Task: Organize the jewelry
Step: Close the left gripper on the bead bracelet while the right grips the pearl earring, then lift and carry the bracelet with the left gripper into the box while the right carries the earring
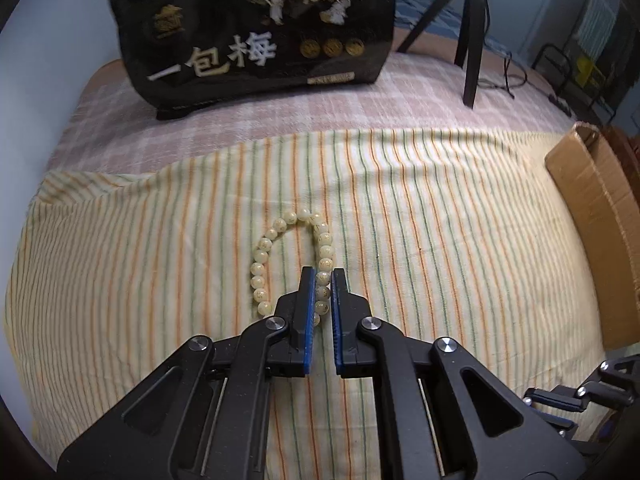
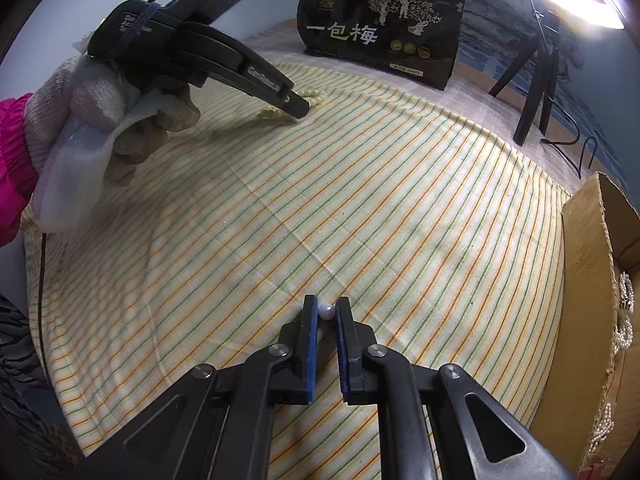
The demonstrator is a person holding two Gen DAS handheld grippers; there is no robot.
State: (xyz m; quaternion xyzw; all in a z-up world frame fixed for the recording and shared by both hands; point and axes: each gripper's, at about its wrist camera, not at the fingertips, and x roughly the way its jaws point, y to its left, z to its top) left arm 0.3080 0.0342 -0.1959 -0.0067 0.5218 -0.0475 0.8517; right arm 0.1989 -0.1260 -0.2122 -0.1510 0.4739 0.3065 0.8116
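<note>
A cream bead bracelet lies in a loop on the striped cloth. My left gripper is shut on the bracelet's right side, with beads pinched between the blue pads. In the right wrist view the left gripper rests on the bracelet at the far side of the cloth. My right gripper is shut on a small white pearl piece just above the cloth. Pearl strands lie in the cardboard box at the right.
A black printed bag stands at the back of the bed. A black tripod stands at the back right with a cable beside it. The cardboard box lines the right edge. A gloved hand holds the left gripper.
</note>
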